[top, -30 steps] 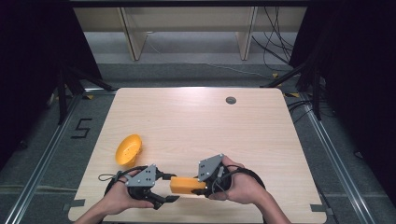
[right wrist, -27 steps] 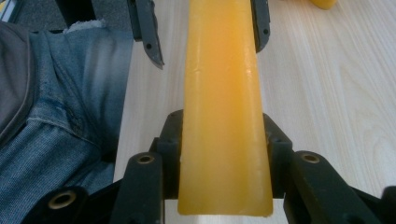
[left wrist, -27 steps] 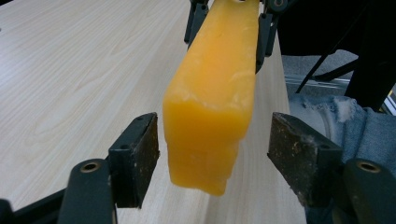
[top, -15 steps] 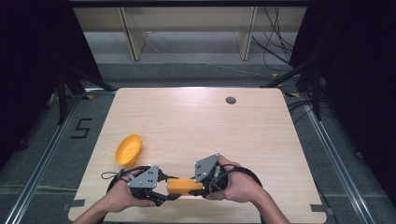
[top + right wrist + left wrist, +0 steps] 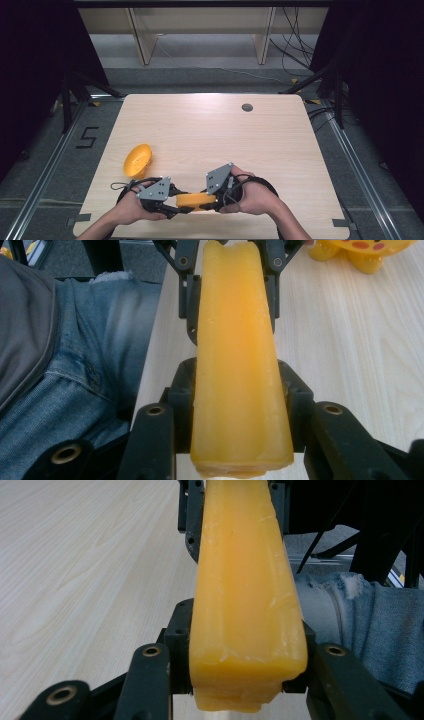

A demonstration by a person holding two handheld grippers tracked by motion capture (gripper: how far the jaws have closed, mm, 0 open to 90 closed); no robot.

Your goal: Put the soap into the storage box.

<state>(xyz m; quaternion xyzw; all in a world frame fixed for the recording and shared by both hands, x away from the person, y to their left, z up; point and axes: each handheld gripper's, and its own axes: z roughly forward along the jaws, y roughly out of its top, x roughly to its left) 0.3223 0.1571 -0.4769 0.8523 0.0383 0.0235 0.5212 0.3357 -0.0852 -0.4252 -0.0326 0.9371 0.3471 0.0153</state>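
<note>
Table [image 5: 210, 135]: pale wood, person seated at its near edge.

Hands: both low over the near edge, facing each other, forearms entering from below.

Left gripper [image 5: 172, 202]: pointing right; jaws have just been closing, now clamped on the bar's left end.

Right gripper [image 5: 212, 196]: pointing left, clamped on the right end.

Bar [image 5: 195, 201]: yellow, level between the grippers.

Toy [image 5: 137, 160]: yellow, near the table's left edge.

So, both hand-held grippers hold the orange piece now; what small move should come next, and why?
Probably pull the two ends gently apart, or lift the piece a little. The left hand-held gripper has just been closing and now clamps one end of the orange piece, while the right hand-held gripper clamps the other end. The piece spans between them near the table edge.
</note>
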